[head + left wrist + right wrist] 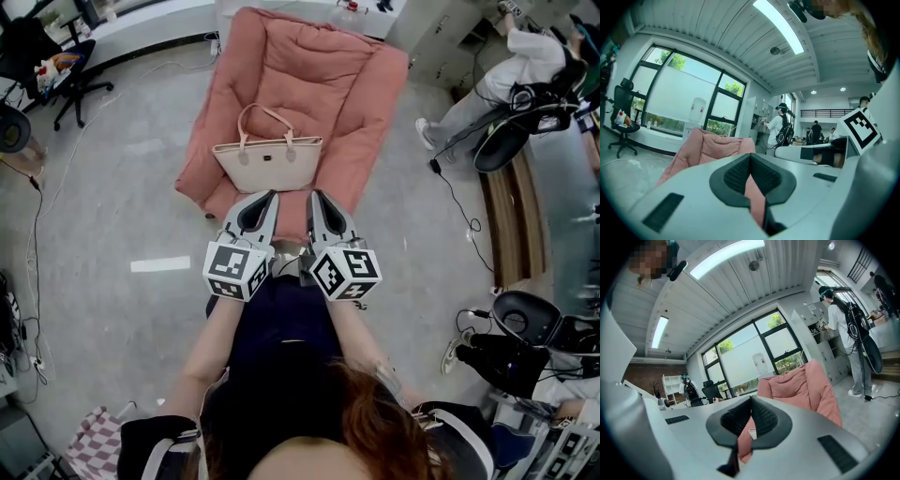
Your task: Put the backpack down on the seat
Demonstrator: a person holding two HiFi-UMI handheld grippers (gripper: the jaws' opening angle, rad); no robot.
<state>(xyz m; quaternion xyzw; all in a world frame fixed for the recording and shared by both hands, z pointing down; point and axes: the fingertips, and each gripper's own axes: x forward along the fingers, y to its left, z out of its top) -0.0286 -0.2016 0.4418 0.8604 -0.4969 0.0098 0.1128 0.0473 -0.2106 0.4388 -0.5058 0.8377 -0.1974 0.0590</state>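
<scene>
Cream backpack (267, 161), by its look a two-handled handbag, stands upright on the pink seat (323, 75) near its front edge, so the putting-down appears done. Little seems left but to draw away. The left gripper (265, 197) and right gripper (317, 197) hang just short of that edge, clear of the backpack, jaws closed on nothing. One backpack, one seat, two grippers.

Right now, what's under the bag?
The pink seat. The bag stands upright on its cushion, near the front edge. The patch right beneath the bag is covered, so I can't see that bit.
</scene>
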